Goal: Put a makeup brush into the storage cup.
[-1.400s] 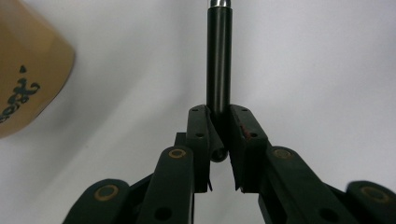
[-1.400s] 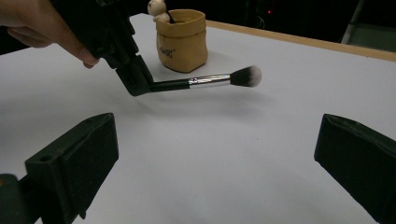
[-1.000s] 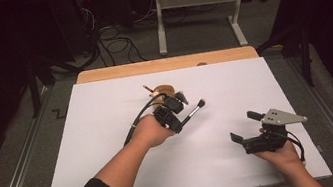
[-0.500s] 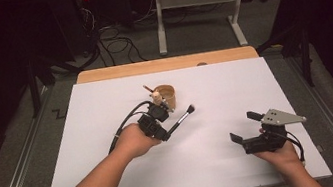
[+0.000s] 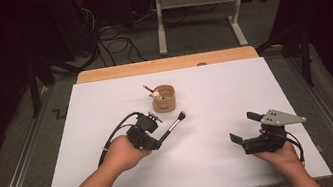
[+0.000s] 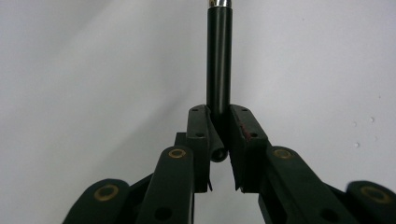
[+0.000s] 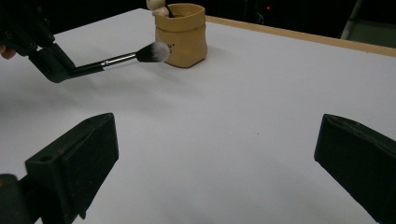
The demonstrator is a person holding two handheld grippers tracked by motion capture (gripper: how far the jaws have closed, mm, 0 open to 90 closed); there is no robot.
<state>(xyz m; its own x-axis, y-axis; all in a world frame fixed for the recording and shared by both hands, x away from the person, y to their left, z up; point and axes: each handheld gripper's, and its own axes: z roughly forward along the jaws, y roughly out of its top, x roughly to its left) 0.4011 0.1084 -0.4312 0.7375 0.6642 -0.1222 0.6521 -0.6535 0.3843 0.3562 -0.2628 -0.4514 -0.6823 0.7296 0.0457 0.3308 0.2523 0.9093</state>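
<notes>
L gripper [image 5: 160,137]: jaws nearly closed, clamped on black handle of brush [image 5: 173,124] near its butt end; handle ran straight out btw the pads [image 6: 243,135] in L gripper view, ferrule cut off at top edge. Brush held off the sheet, level-ish, bristles pointing toward cup [image 5: 164,99], tip just short of it, not touching.

R gripper [image 5: 246,131]: jaws wide apart, nothing btw them, parked on table [image 5: 226,165] near front R, well apart from brush and cup.

Cup stood upright mid-table, toward back; already held a pencil-like stick and a small pale figure.

Progress (judgement): pickup done, brush secure in grip. If brush is meant for the cup, the drop-in was not yet done: needs tilt upright, lift over rim, release.

Hard to see: cup contents small, blurry; cup inside hidden; bristles out of L gripper view.
</notes>
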